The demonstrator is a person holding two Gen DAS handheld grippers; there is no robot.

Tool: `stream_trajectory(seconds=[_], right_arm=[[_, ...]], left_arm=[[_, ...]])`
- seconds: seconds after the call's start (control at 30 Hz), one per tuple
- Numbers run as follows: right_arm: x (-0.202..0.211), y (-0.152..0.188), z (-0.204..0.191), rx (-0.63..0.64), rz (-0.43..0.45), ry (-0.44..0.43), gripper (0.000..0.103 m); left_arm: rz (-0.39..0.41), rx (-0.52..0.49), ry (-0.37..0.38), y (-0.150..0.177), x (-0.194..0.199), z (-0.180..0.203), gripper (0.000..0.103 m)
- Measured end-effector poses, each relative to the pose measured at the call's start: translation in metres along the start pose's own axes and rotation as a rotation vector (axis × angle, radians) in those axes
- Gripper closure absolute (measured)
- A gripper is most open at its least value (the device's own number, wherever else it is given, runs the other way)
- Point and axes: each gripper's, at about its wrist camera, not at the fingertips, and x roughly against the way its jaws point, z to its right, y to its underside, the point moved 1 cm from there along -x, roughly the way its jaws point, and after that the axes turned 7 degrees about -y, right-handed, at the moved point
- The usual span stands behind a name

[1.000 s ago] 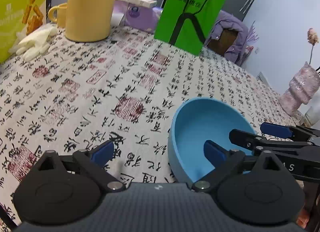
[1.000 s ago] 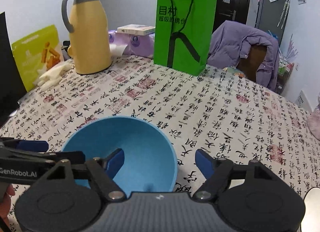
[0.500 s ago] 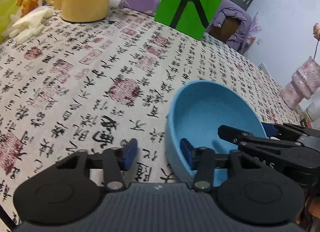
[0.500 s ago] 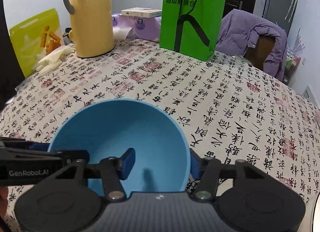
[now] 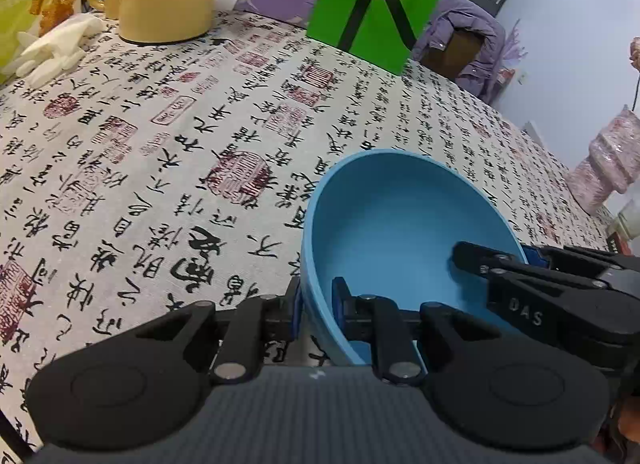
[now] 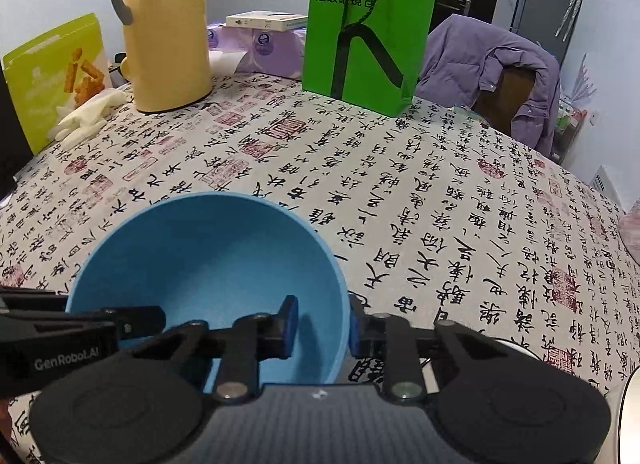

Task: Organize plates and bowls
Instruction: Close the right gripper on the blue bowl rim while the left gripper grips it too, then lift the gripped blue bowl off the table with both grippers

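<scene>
Two hand-held grippers pinch one blue bowl [image 5: 400, 232] by opposite sides of its rim, near the front of the cloth-covered surface [image 5: 160, 151]. The left hand-held gripper [image 5: 318, 306] has just closed its jaws on the rim's near-left wall; the right hand-held gripper [image 6: 320, 324] has likewise been closing, one pad inside, one outside. The sorting appears barely begun: the bowl is gripped, no stack or plate clearly in sight. The bowl looks matte, smooth, deep and round; the cloth is printed with black calligraphy and red seals. A glossy green paper bag [image 6: 368, 23] stands behind.
</scene>
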Motion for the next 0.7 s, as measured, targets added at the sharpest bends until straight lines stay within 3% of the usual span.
stream_trajectory(seconds=[0.13, 0.7], right_arm=[[0.0011, 0.0001, -0.0003, 0.002, 0.003, -0.002, 0.089], [0.0025, -0.0014, -0.0072, -0.024, 0.024, -0.025, 0.089]], left_arm=[[0.001, 0.016, -0.012, -0.0013, -0.0008, -0.002, 0.087], [0.011, 0.038, -0.039, -0.0046, 0.0015, -0.0086, 0.087]])
